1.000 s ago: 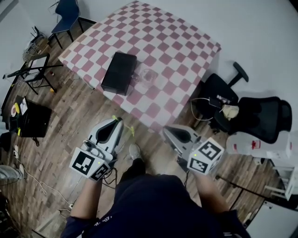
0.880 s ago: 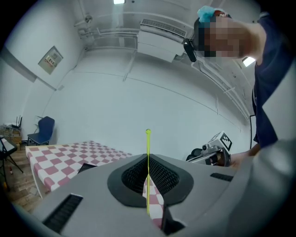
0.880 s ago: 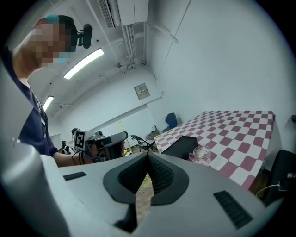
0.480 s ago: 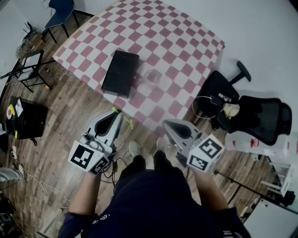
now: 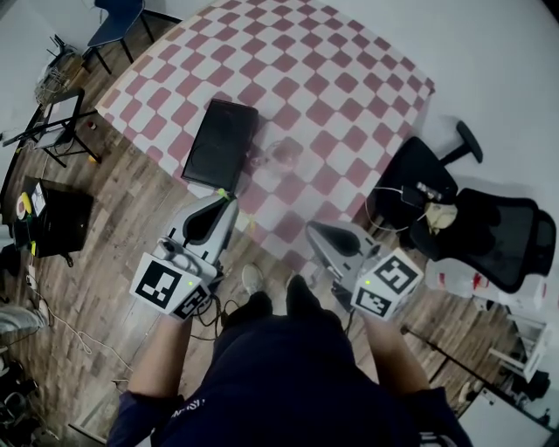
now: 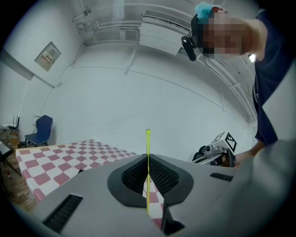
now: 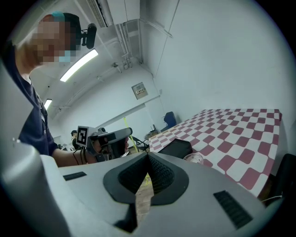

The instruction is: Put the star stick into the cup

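A thin yellow-green star stick [image 6: 148,152] stands upright between the jaws of my left gripper [image 6: 148,173], which is shut on it. In the head view the left gripper [image 5: 229,202] points at the near edge of the red-and-white checked table [image 5: 349,87], and a bit of the star stick [image 5: 222,193] shows at its tip. The clear cup [image 5: 281,154] stands on the table just beyond, beside a flat black box [image 5: 220,144]. My right gripper [image 5: 313,229] hovers by the table's near corner, shut and holding nothing. From the right gripper [image 7: 148,164] view I see the cup [image 7: 194,159] and the left gripper [image 7: 111,138].
Two black office chairs [image 5: 415,175] [image 5: 502,223] stand right of the table. A blue chair [image 5: 118,19] and a metal stand [image 5: 52,131] are at the far left, and a black case [image 5: 57,223] lies on the wooden floor. The person's feet [image 5: 253,281] are below.
The person has stepped toward the table. Both grippers have come closer to its near edge, and the left one still holds the stick.
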### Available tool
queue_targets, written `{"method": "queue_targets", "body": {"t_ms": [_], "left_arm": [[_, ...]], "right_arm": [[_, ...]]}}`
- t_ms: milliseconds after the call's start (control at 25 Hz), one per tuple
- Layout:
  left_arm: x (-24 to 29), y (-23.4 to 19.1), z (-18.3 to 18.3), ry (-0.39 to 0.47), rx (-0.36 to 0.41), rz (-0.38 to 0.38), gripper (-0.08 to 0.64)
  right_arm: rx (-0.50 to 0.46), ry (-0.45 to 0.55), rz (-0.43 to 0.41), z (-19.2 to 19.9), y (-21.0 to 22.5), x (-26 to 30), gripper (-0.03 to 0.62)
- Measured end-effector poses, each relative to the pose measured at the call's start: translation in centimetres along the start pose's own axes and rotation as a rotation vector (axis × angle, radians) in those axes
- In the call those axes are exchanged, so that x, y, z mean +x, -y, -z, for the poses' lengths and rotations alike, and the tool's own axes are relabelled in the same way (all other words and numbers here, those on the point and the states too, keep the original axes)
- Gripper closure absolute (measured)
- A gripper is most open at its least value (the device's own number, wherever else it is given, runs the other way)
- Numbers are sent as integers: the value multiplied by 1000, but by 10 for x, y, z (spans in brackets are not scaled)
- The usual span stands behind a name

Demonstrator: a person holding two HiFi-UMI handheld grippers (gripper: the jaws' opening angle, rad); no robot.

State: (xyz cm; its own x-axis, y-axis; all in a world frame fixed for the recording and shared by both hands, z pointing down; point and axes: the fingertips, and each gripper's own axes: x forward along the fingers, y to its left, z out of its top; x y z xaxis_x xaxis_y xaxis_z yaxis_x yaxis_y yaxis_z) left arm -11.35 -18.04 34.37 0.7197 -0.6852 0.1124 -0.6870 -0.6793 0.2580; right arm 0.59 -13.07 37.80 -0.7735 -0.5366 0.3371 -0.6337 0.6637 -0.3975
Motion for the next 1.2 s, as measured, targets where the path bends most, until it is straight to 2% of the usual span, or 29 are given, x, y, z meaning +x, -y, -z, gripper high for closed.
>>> {"method": "queue_targets", "body": {"t_ms": [520,800,1200], "left_arm": [[120,-47,-5,16,-13,-76,526],[150,-70,12,17,-33,-101,526],[178,-95,60,17,-149,-135,526]], "right_arm": [[69,-69,6,-2,105,-8,584],[79,-101,3,1,128,-3,584],[107,-163,2,19,147,2,584]]}}
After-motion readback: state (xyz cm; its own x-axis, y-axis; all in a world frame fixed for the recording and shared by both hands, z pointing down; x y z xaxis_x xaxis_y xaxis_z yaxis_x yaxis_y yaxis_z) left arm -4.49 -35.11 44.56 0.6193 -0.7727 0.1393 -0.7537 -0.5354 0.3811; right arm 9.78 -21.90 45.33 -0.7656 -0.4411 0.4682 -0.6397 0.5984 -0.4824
